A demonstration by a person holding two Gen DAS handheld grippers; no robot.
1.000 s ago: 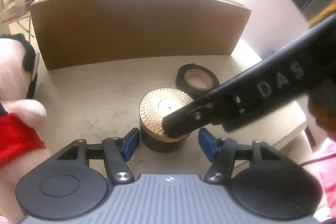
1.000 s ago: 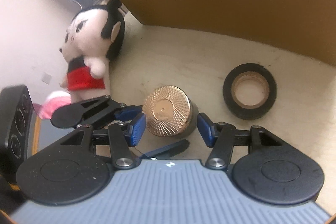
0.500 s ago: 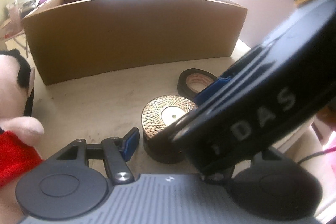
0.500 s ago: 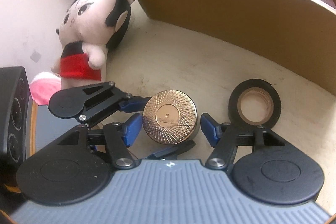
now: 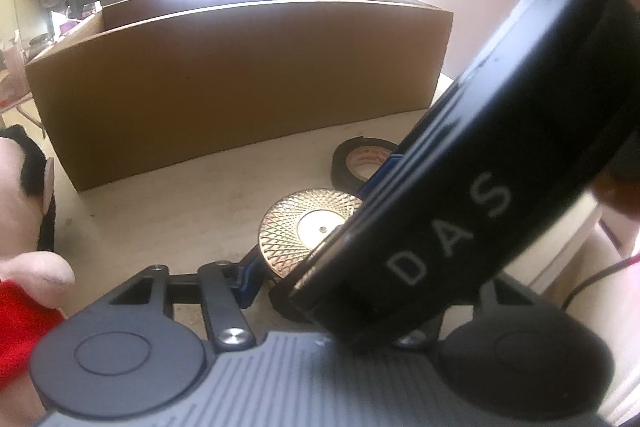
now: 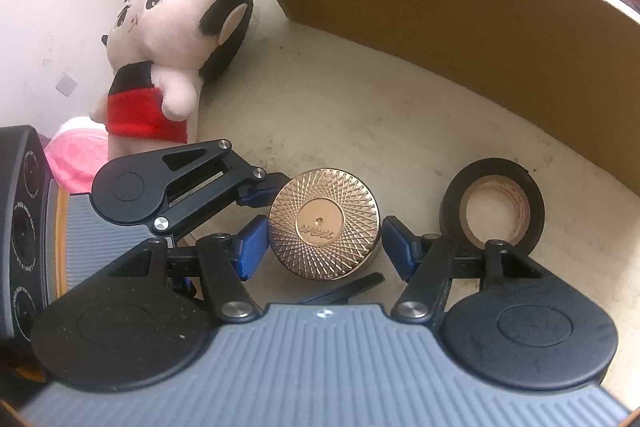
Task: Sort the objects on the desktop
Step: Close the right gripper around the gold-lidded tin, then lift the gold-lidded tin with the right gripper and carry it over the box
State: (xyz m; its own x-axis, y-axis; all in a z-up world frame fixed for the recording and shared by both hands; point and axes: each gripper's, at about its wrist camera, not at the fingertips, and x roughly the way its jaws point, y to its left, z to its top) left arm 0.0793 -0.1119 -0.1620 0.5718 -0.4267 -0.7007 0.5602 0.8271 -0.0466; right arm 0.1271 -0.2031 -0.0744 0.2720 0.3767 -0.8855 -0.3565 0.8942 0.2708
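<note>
Going left to right in the right wrist view: the plush doll (image 6: 176,39) sits at about 10 o'clock on the tabletop (image 6: 360,115), and just past it the left gripper (image 6: 280,227) pokes in with one blue pad touching the gold-lidded jar (image 6: 323,223) at its 9 o'clock side. Its other finger slides under the jar's near edge, so it looks closed up on the jar, though the left wrist view is half blocked and the grip can't be confirmed. The right gripper (image 6: 320,247) straddles the same jar with fingers (image 6: 250,247) spread wide, small gaps either side, holding nothing. The black tape roll (image 6: 494,211) lies at 3 o'clock, the cardboard box (image 6: 460,11) behind at 1 o'clock. Risk: two grippers crowding one jar, so if the right one shuts now it likely pinches against the left fingers, or tips the jar and knocks it into the tape. Compared with a second ago, the right gripper has come much lower over the jar, now filling most of the left camera, and the left pad has closed in on the jar.
</note>
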